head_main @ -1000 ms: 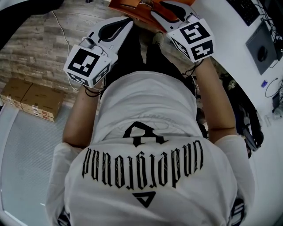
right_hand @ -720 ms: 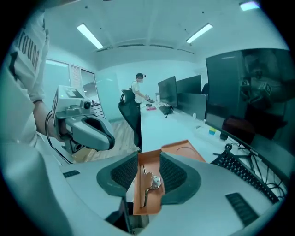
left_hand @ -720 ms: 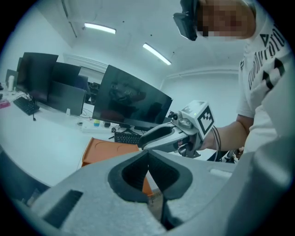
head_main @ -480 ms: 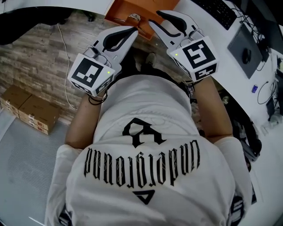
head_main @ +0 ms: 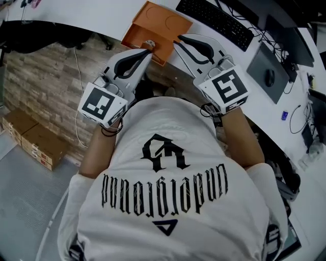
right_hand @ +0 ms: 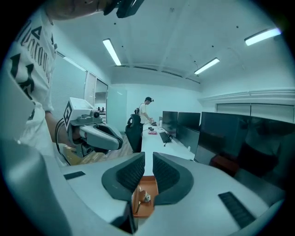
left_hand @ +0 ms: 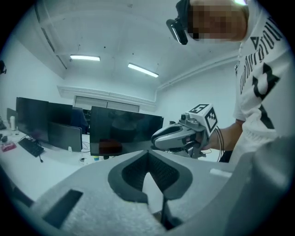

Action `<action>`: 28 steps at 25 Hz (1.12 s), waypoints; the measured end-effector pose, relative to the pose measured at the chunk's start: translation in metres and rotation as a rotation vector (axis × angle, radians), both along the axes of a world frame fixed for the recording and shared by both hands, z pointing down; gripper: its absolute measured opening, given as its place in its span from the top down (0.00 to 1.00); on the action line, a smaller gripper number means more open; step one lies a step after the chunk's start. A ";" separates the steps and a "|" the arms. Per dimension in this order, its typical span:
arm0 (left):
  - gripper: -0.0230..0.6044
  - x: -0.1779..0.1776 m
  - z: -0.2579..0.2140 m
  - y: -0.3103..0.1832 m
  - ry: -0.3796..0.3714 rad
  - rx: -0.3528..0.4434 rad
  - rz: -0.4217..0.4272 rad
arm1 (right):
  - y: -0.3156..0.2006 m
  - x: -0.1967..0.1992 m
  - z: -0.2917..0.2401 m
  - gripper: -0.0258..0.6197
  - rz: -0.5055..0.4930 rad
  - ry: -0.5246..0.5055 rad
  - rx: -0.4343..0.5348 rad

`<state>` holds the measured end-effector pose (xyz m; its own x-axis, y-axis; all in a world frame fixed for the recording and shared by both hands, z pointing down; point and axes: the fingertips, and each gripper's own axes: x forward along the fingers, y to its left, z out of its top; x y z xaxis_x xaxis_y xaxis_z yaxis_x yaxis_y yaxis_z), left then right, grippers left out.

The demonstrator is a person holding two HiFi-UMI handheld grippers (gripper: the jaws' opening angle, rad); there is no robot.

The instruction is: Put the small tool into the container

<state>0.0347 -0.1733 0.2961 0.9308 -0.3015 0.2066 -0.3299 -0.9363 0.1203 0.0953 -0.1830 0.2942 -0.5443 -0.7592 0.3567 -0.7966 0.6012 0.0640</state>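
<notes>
Counter point(head_main: 91, 12), white and curved, runs across the top of your head view, with the plank floor point(head_main: 41, 76) below its edge and cardboard boxes point(head_main: 30, 140) on that floor at your left. On the counter a black keyboard point(head_main: 214, 21) lies to the right, and nearer you a grey pad point(head_main: 257, 66) carries a mouse point(head_main: 270, 77). At the counter's near edge, just left of the keyboard, sits the orange tray point(head_main: 163, 20). You hold both grippers up in front of your chest, side by side and apart, both aimed toward that tray. Your left gripper point(head_main: 145, 51) is clenched: its own view shows the pad tips meeting with nothing caught between them. Your right gripper point(head_main: 178, 41) has just been closing its jaws, yet a narrow slit shows between the pads and nothing sits in it; through that slit you see the tray lower down. The small tool point(head_main: 148, 44) lies inside the tray, at the end nearest you, held by neither gripper.
</notes>
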 end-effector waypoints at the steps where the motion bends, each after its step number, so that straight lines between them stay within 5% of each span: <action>1: 0.94 -0.001 -0.006 0.003 0.005 0.009 -0.005 | 0.005 0.001 -0.007 0.87 -0.002 0.002 0.017; 10: 0.94 -0.013 -0.069 0.020 0.105 0.142 -0.089 | 0.040 0.010 -0.053 0.93 -0.050 -0.022 0.134; 28: 0.94 -0.051 -0.049 0.079 0.104 0.064 -0.268 | 0.093 0.000 -0.063 0.94 -0.129 -0.062 0.162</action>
<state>-0.0167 -0.0944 0.2470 0.8313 -0.5489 0.0873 -0.5557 -0.8241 0.1099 0.0956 -0.0897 0.2316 -0.6578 -0.7267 0.1982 -0.7192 0.6841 0.1216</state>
